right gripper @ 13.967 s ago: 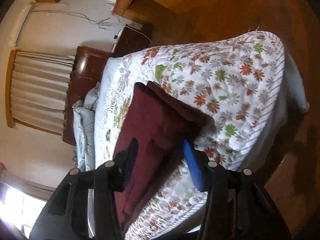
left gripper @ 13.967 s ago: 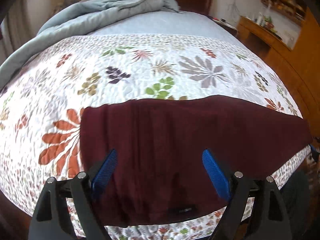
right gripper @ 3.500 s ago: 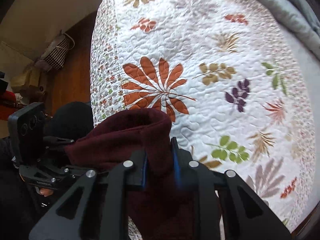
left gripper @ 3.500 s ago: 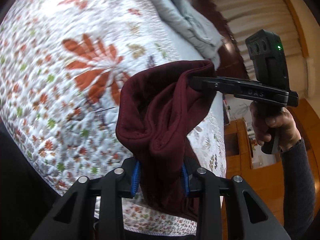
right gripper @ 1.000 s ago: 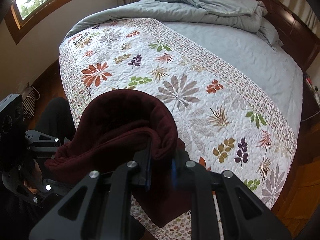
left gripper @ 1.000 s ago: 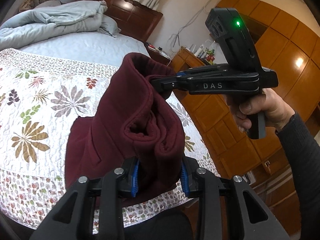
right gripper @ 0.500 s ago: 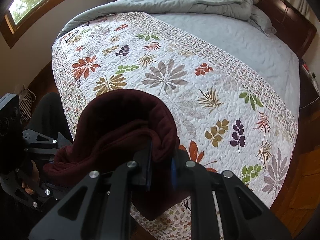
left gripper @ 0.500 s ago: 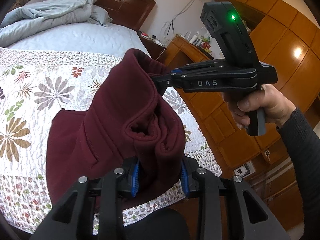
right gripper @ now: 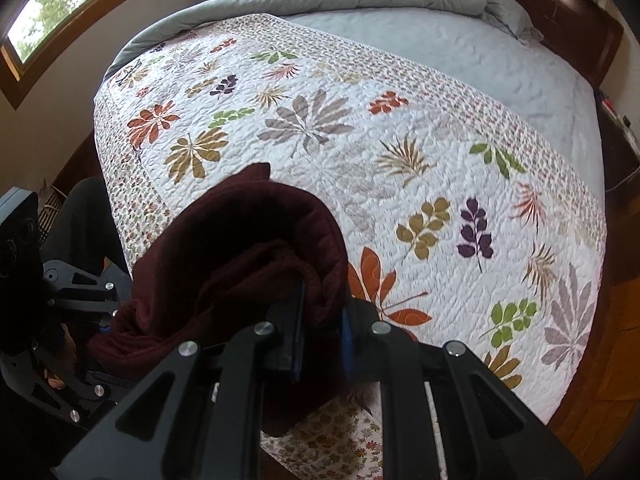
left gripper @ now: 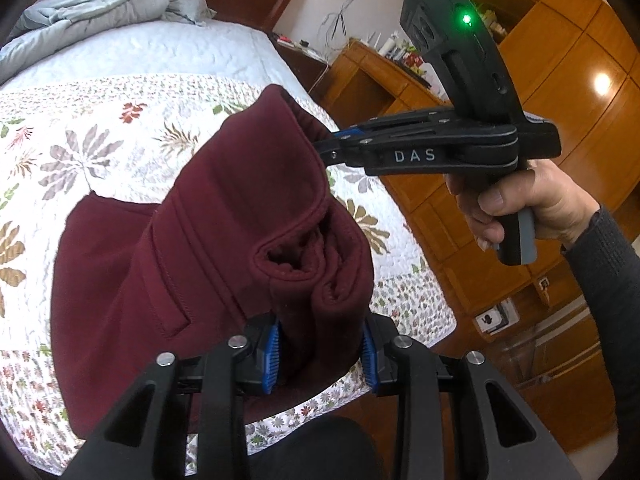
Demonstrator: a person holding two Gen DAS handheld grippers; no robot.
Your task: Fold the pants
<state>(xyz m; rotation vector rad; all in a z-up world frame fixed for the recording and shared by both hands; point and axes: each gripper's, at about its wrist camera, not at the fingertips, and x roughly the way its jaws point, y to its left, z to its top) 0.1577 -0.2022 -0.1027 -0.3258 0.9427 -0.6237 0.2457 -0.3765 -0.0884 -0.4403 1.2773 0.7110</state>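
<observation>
Left wrist view: my left gripper [left gripper: 320,350] pinches a thick bunched fold of the maroon pants [left gripper: 192,240], lower end draped on the bed [left gripper: 120,120] near its foot edge; the right gripper [left gripper: 334,146] clamps the upper hem. Right wrist view: its fingers [right gripper: 298,332] press on bunched maroon fabric above the quilt [right gripper: 400,140]; the left gripper [right gripper: 108,320] shows only in part.

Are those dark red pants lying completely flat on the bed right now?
No. Both the left gripper and right gripper hold the bunched pants up, only the far end on the quilt.
</observation>
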